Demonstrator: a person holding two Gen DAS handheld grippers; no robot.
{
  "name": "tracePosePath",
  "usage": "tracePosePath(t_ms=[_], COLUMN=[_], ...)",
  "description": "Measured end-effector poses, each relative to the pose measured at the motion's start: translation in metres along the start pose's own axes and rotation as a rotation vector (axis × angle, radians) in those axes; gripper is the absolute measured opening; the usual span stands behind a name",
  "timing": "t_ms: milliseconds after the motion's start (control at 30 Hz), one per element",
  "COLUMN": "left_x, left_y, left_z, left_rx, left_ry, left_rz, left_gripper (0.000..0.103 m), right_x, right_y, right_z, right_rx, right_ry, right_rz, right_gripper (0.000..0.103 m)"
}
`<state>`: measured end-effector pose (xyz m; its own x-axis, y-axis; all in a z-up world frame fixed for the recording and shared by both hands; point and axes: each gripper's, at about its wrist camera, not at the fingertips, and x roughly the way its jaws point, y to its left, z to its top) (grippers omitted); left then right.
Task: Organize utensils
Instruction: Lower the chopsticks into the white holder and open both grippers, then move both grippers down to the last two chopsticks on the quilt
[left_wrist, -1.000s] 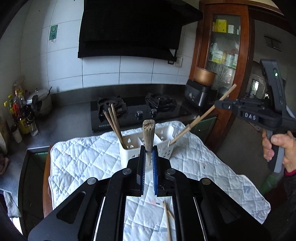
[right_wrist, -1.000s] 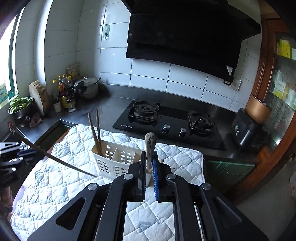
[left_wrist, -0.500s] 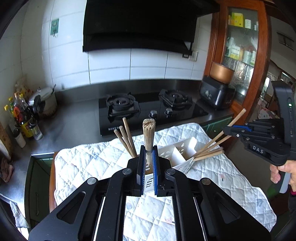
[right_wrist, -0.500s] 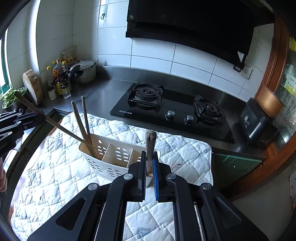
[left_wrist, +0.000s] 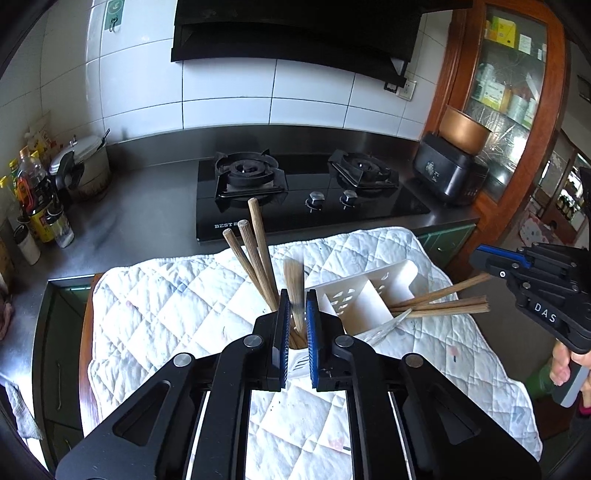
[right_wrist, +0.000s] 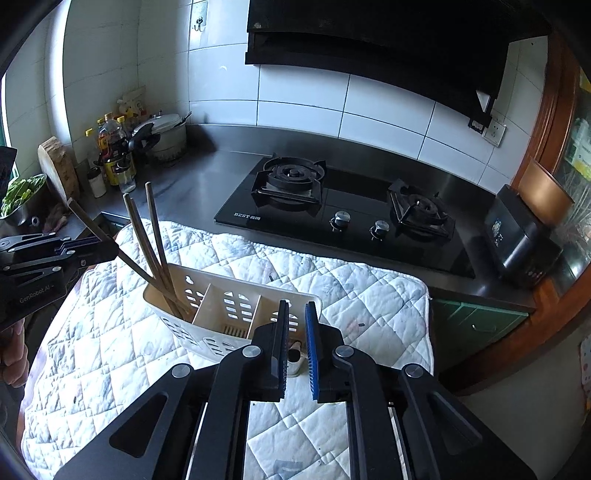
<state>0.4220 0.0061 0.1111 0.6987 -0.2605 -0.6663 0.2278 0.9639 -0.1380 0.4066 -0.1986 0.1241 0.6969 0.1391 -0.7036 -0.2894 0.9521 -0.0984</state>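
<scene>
1. A white slotted basket (left_wrist: 369, 295) with three compartments stands on a quilted cloth (left_wrist: 166, 295) spread over the table (left_wrist: 85, 325), in front of a black gas stove (left_wrist: 314, 192).
2. The left tongs (left_wrist: 295, 306) point down over the basket's left end compartment. Their blue pads are pressed close on either side of a wooden chopstick (left_wrist: 293, 280), pinching it.
3. That chopstick looks blurred in the left wrist view. Its lower end reaches down into the end compartment.
4. In the same compartment stand three upright chopsticks (left_wrist: 255, 254), leaning back toward the stove, just beside the pinched one.
5. The right tongs (right_wrist: 295, 314) hover over the basket's opposite end. Their jaws have just been opening and now stand slightly spread.
6. Low in that gap the right wrist view shows only a small rounded end, too small to tell exactly, and the pads do not press on it.
7. From the left wrist view, the leaning chopsticks (left_wrist: 443, 306) jut out of the right end compartment, slanting almost flat toward the right tongs, whose tips sit just above them and apart.
8. A person's hand (left_wrist: 565, 365) grips the handle of the right tongs.
</scene>
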Motion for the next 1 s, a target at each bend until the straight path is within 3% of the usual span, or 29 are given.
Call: tracePosePath(t_ms=[67, 233, 400, 767, 1000], left_x=[-0.006, -0.031, -0.064, -0.129, -0.142], left_y=[-0.004, -0.015, -0.021, -0.020, -0.009], left_z=[0.000, 0.000, -0.014, -0.105, -0.171], left_rx=[0.014, 0.038, 0.036, 0.014, -0.023], left_ry=[-0.020, -0.071, -0.107, -0.136, -0.114], left_rz=[-0.001, -0.002, -0.017, -0.041, -0.033], left_gripper=[0.009, 0.009, 0.009, 0.010, 0.010], right_x=[-0.009, -0.040, -0.068, -0.092, -0.089], right_y=[-0.002, -0.003, 0.002, 0.050, 0.096], right_z=[-0.001, -0.010, -0.041, -0.160, -0.241], right_rx=[0.004, 0.016, 0.035, 0.045, 0.060], right_ry=[-0.024, -0.083, -0.117, -0.067, -0.010], right_rz=[0.000, 0.007, 0.024, 0.095, 0.159], right_gripper=[0.023, 0.027, 0.029, 0.034, 0.034])
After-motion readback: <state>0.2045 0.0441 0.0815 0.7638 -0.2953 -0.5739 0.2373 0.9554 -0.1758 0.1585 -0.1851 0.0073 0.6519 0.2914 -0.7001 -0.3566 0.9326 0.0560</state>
